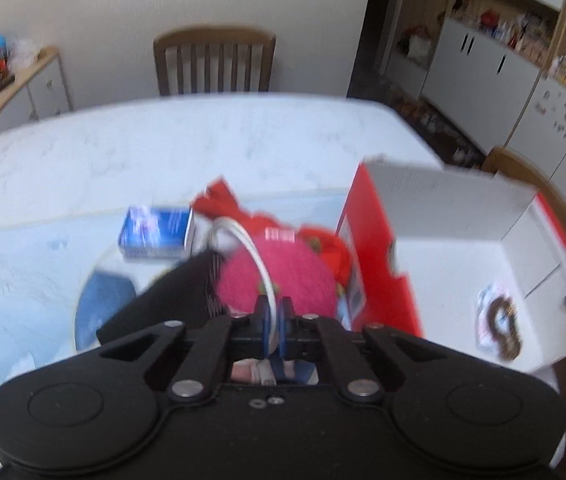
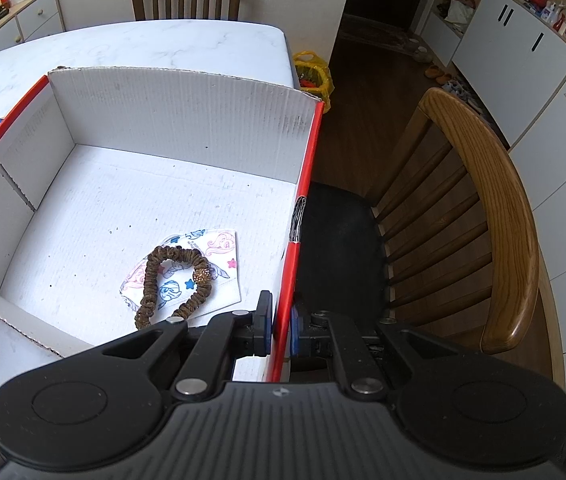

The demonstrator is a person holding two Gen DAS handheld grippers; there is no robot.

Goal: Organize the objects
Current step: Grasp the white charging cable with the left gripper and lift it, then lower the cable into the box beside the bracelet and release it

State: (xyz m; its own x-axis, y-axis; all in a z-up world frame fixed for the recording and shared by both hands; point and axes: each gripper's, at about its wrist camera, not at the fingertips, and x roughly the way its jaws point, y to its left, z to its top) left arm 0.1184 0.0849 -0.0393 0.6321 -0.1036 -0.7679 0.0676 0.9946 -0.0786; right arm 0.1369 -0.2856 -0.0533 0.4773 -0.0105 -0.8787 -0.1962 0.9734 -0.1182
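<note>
The left gripper (image 1: 273, 316) has its blue pads clamped tight on a thin white cord loop (image 1: 257, 258) attached to a fuzzy pink round plush item with red trim (image 1: 279, 276). The frame is blurred, so I can't tell exactly what the item is. It sits just beside the outer red wall of the red-and-white corrugated cardboard box (image 1: 367, 240), towards the middle of the white marble-look table (image 1: 163, 148). Whether it's already clear of the tabletop I can't tell.

The right gripper (image 2: 281, 330) is closed on the box's right-hand wall near the front corner, one pad inside and one outside — pinning the box, which stands at the table's right edge next to a wooden chair (image 2: 495, 208).

Already in the box, near the front right corner: a brown gathered-fabric hair scrunchie (image 2: 175, 284) lying on top of a white child's face mask w/ cartoon print (image 2: 219, 248). Still out on the table: a small blue-and-white carton (image 1: 157, 232), just behind the plush on the far side.

Step in hand, as I read it: pick-up of the plush by its cord, w/ the box as the likely destination.

Next move probably needs: lift high enough to clear the box wall, carry across over the open floor of the box — plenty of bare space at the back left — then open the jaws. The cord is thin, so the item may swing; go steady. The right side should keep its grip so the box doesn't slide.
</note>
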